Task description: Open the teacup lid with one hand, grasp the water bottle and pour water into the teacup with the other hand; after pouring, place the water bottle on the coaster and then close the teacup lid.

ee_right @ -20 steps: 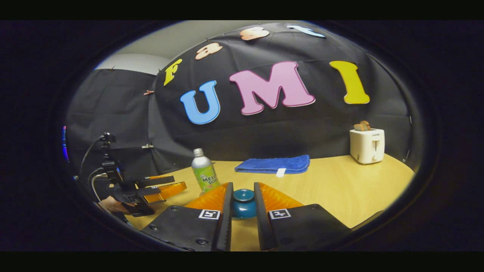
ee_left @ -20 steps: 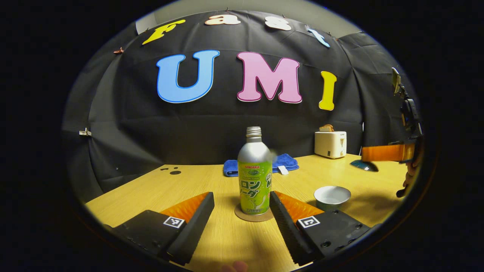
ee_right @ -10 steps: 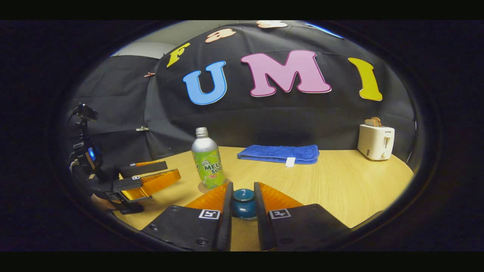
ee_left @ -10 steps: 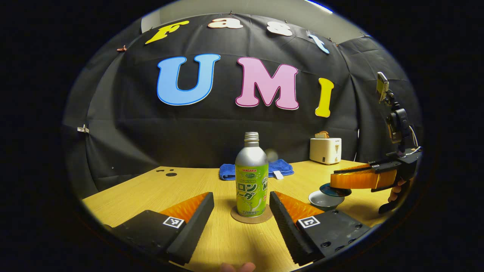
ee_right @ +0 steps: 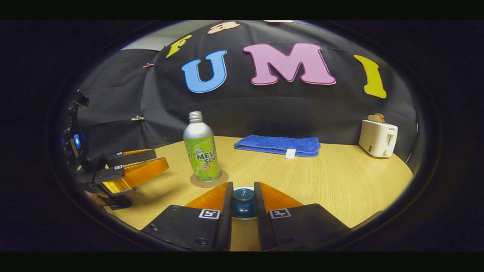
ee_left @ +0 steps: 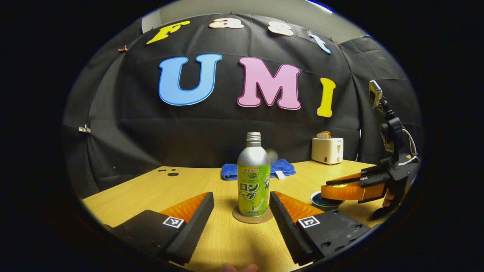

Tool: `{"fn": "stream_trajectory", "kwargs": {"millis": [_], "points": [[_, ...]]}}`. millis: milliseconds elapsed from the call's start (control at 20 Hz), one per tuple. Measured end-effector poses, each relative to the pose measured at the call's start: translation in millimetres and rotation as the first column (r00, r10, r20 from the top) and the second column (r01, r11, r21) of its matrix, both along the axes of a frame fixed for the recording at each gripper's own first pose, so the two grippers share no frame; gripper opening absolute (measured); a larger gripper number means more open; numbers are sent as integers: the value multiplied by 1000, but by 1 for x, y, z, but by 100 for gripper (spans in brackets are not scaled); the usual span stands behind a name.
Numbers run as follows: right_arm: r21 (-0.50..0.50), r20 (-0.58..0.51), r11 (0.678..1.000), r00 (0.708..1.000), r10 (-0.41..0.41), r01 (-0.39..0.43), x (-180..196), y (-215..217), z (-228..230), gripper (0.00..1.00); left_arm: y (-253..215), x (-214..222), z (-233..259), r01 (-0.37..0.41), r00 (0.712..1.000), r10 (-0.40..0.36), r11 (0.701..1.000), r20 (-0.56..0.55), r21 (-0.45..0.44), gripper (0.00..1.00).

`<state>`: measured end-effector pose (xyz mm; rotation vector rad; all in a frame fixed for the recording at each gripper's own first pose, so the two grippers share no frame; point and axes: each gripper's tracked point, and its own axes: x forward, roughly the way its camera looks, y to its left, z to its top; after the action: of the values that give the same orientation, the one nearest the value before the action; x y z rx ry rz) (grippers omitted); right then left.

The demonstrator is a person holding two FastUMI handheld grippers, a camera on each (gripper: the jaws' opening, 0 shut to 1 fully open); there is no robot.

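Note:
The silver and green water bottle stands upright on the round brown coaster, just beyond my left gripper. That gripper is open, with a finger on either side of the bottle and touching nothing. My right gripper is shut on the knob of the dark teal teacup lid. The lid lies low over the white teacup, whose rim peeks out behind it. In the left gripper view the right gripper holds the lid down on the cup. The bottle, coaster and left gripper also appear in the right gripper view.
A folded blue towel lies at the back of the wooden table. A white toaster with toast in it stands at the back right. A hand holds the right gripper.
My right gripper has carried the lid down and left onto the teacup. The left gripper has stayed open behind the bottle on its coaster.

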<state>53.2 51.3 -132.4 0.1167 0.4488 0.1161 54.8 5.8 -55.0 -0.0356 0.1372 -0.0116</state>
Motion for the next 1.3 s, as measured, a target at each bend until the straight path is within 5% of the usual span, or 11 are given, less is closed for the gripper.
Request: {"fn": "stream_trajectory", "kwargs": {"millis": [150,250,350,700,800,900,1300], "points": [[1,-2,1000,1000,2,-2,-2,0,-1,27,0,0,-1,0,1000,0,1000,0,0,94],[-8,4,1000,1000,4,-4,-2,0,-2,39,0,1,-1,-1,1000,1,1000,1,0,94],[-8,6,1000,1000,-3,3,-4,-2,-2,32,-1,1,-1,-1,1000,1,1000,1,1,94],[40,192,994,976,-104,98,-16,-24,46,66,-1,1,-1,-1,1000,1,1000,1,1,94],[0,236,990,962,-139,143,-29,-36,52,62,0,2,-2,-1,1000,1,1000,1,1,94],[-28,255,986,955,-150,162,-37,-39,56,71,-1,2,-2,-1,1000,1,1000,1,1,94],[8,230,991,964,-135,137,-46,-32,45,72,0,2,-2,-9,1000,9,1000,1,3,94]]}}
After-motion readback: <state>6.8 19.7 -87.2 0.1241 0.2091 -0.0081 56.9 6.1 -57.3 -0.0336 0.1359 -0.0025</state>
